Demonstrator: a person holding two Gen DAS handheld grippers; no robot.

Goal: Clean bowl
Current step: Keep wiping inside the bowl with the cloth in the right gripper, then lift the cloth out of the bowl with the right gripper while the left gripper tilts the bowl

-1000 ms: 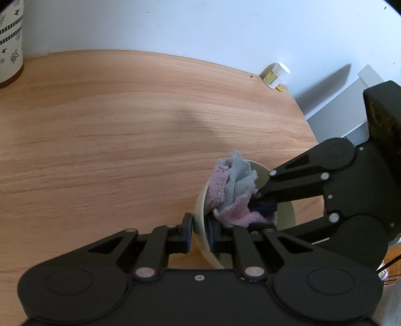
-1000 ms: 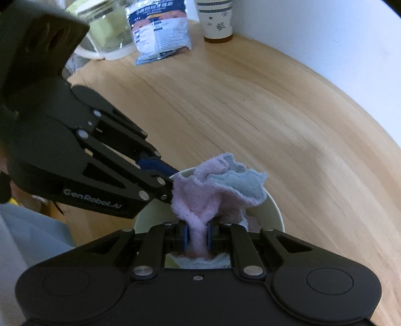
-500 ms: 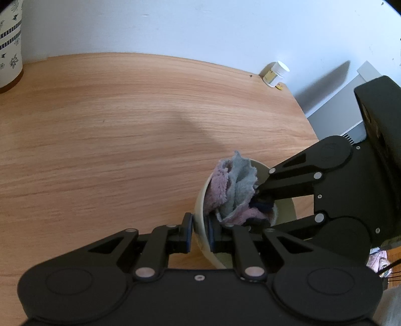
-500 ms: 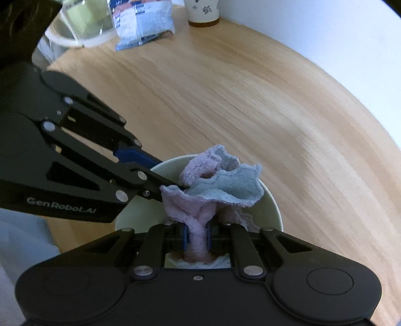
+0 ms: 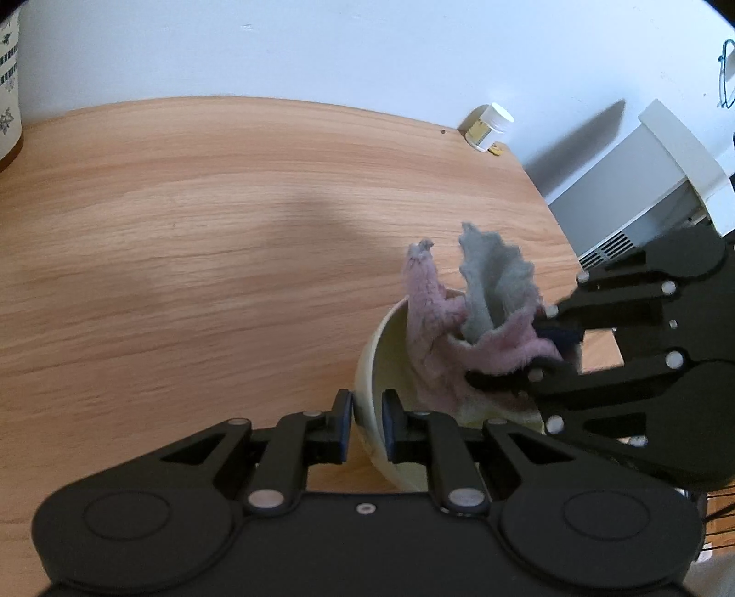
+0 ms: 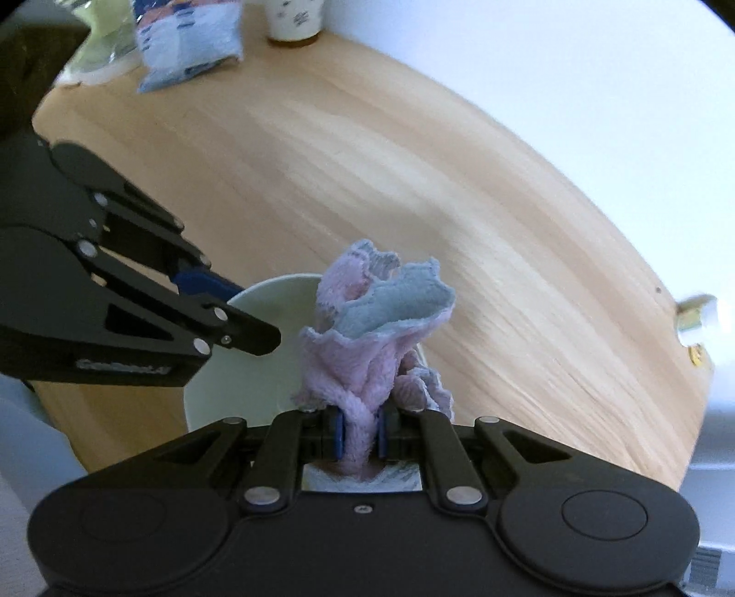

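A pale cream bowl (image 5: pixel 372 367) sits tilted near the wooden table's right edge; it also shows in the right wrist view (image 6: pixel 271 298). My left gripper (image 5: pixel 367 425) is shut on the bowl's rim, one finger inside and one outside. My right gripper (image 6: pixel 360 436) is shut on a bunched pink and grey-blue cloth (image 6: pixel 367 330). The cloth (image 5: pixel 464 330) stands up out of the bowl, its lower part still inside. In the left wrist view the right gripper (image 5: pixel 546 349) comes in from the right.
A small white jar (image 5: pixel 487 126) stands at the table's far edge by the wall. A patterned cup (image 6: pixel 296 20), a blue packet (image 6: pixel 188 43) and a clear container (image 6: pixel 96 50) sit at the far left end. A white appliance (image 5: pixel 643 183) stands beyond the right edge.
My right gripper has lifted and swung to the right, pulling the cloth higher out of the bowl. The left gripper keeps its hold on the rim.
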